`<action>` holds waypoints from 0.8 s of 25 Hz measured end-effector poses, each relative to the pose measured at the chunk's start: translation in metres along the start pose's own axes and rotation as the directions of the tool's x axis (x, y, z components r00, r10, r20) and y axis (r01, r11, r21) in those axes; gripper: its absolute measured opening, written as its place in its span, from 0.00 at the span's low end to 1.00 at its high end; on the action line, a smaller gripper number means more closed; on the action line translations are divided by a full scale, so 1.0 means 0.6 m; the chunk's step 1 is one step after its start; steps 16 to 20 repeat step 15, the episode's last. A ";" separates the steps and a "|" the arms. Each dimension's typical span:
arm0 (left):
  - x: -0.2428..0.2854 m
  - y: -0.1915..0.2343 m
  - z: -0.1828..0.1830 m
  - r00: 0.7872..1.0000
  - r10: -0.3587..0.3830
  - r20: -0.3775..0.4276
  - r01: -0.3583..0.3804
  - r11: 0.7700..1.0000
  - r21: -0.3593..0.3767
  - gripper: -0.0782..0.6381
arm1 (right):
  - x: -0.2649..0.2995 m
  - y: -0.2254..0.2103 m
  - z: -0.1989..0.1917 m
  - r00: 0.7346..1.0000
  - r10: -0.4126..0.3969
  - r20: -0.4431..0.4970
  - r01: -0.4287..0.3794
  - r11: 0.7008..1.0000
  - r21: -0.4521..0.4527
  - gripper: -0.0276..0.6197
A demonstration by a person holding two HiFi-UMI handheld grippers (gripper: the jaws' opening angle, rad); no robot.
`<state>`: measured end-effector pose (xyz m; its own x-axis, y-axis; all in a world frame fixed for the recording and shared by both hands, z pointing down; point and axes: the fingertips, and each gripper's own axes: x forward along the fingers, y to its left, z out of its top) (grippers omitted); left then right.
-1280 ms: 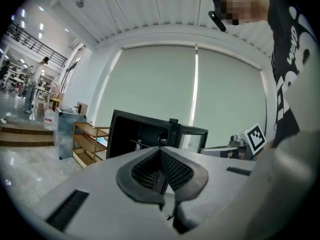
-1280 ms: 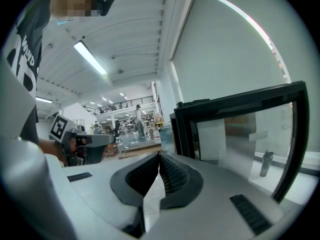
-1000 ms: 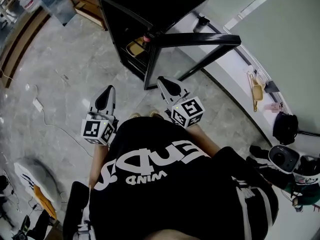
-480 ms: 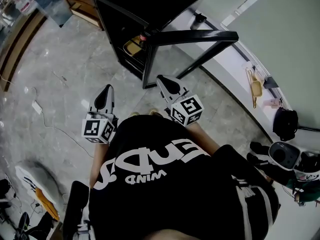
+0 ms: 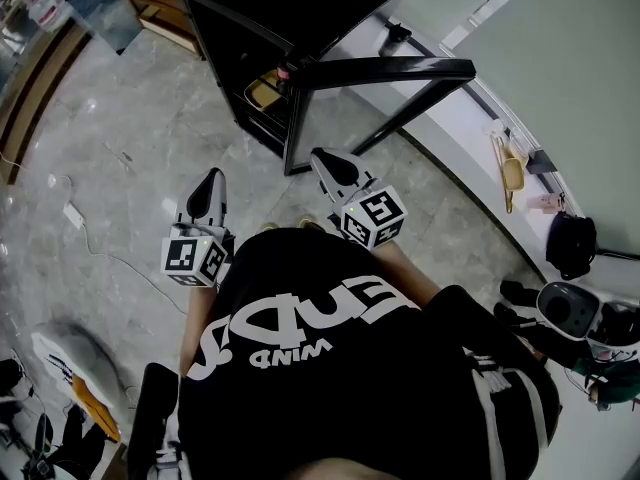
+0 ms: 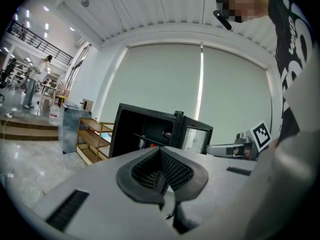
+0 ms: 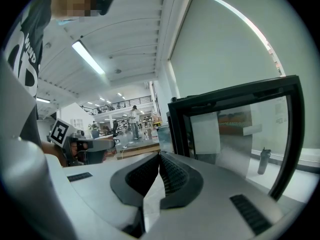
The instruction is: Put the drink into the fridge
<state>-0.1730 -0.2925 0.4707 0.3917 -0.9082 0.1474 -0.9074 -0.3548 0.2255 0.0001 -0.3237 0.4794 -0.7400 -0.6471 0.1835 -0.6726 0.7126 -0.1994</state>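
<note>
A black mini fridge (image 5: 290,18) stands on the floor ahead with its glass door (image 5: 375,73) swung open to the right. Inside, by the hinge side, I see a small red-topped drink (image 5: 283,71) and something yellowish (image 5: 265,93). My left gripper (image 5: 213,175) is shut and empty, held left of the fridge; its ribbed pads meet in the left gripper view (image 6: 161,151). My right gripper (image 5: 322,156) is also shut on nothing, just in front of the open door's edge; the glass door (image 7: 240,129) fills the right gripper view behind the shut gripper (image 7: 159,156).
Wooden shelving (image 6: 92,139) and a clear bin (image 6: 67,121) stand left of the fridge. A cable with a power strip (image 5: 72,211) lies on the marble floor. Along the right wall are a dustpan (image 5: 510,173) and a black bag (image 5: 570,253). A person (image 6: 30,81) stands far off.
Almost nothing: both grippers keep their places and stay shut. The head view has drifted slightly, so the fridge sits a little higher and further left.
</note>
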 end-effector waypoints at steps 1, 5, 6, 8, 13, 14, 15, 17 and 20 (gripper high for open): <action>0.001 -0.001 0.000 1.000 -0.001 -0.002 0.001 1.000 -0.002 0.12 | 0.001 0.000 0.000 1.000 0.002 -0.001 -0.002 1.000 -0.001 0.08; 0.002 -0.004 -0.003 1.000 -0.004 -0.009 0.004 1.000 -0.006 0.12 | 0.001 -0.002 -0.001 1.000 0.009 -0.008 -0.009 1.000 -0.003 0.08; 0.002 -0.004 -0.005 1.000 -0.003 -0.010 0.003 1.000 -0.007 0.12 | 0.001 -0.003 -0.001 1.000 0.011 -0.010 -0.011 1.000 -0.003 0.08; 0.004 -0.005 -0.007 1.000 0.000 -0.011 0.000 1.000 -0.011 0.12 | 0.000 -0.006 -0.001 1.000 0.014 -0.012 -0.015 1.000 -0.004 0.08; 0.007 -0.001 -0.006 1.000 -0.002 -0.011 0.002 1.000 -0.016 0.12 | 0.006 -0.005 0.001 0.999 0.027 -0.017 -0.027 1.000 -0.011 0.08; 0.007 0.000 -0.006 1.000 -0.003 -0.011 0.003 1.000 -0.015 0.12 | 0.007 -0.004 0.001 0.999 0.031 -0.018 -0.031 0.999 -0.014 0.08; 0.008 0.001 -0.005 1.000 -0.003 -0.011 0.003 1.000 -0.013 0.12 | 0.009 -0.003 0.001 0.999 0.035 -0.020 -0.035 0.999 -0.016 0.08; 0.008 0.001 -0.005 1.000 -0.003 -0.011 0.003 1.000 -0.013 0.12 | 0.009 -0.003 0.001 0.999 0.035 -0.020 -0.035 0.999 -0.016 0.08; 0.008 0.001 -0.005 1.000 -0.003 -0.011 0.003 1.000 -0.013 0.12 | 0.009 -0.003 0.001 0.999 0.035 -0.020 -0.035 0.999 -0.016 0.08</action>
